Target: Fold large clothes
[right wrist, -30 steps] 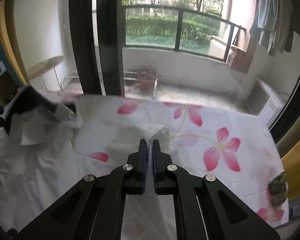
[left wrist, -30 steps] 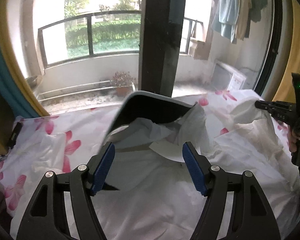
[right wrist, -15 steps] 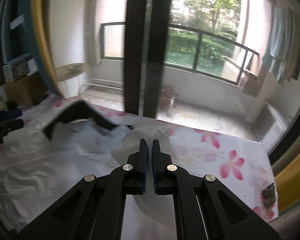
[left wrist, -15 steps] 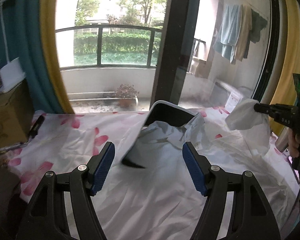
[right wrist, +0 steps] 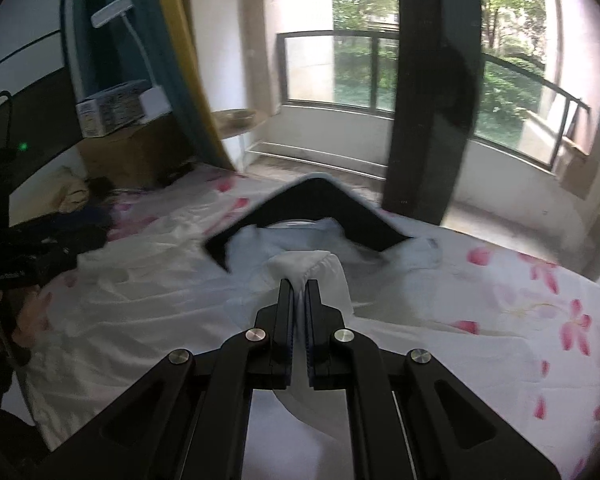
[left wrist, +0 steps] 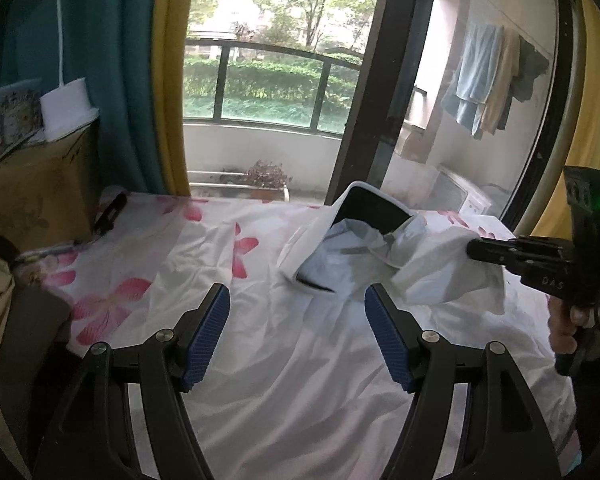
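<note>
The right gripper (right wrist: 299, 280) is clamped shut on a bunched white fold of the shirt (left wrist: 340, 344) and, compared with a second ago, has lifted it off the bed (left wrist: 152, 264) and swung it inward, toward the collar (left wrist: 364, 236) with its dark board. The left gripper (left wrist: 298, 340) has pulled back; its jaws stand wide apart, holding nothing, above the shirt's flat body. The held piece looks like a sleeve, though blur makes that uncertain. The shirt lies spread across the floral bed. This reads as an early fold: one side is being carried over the middle, with most folds left.
</note>
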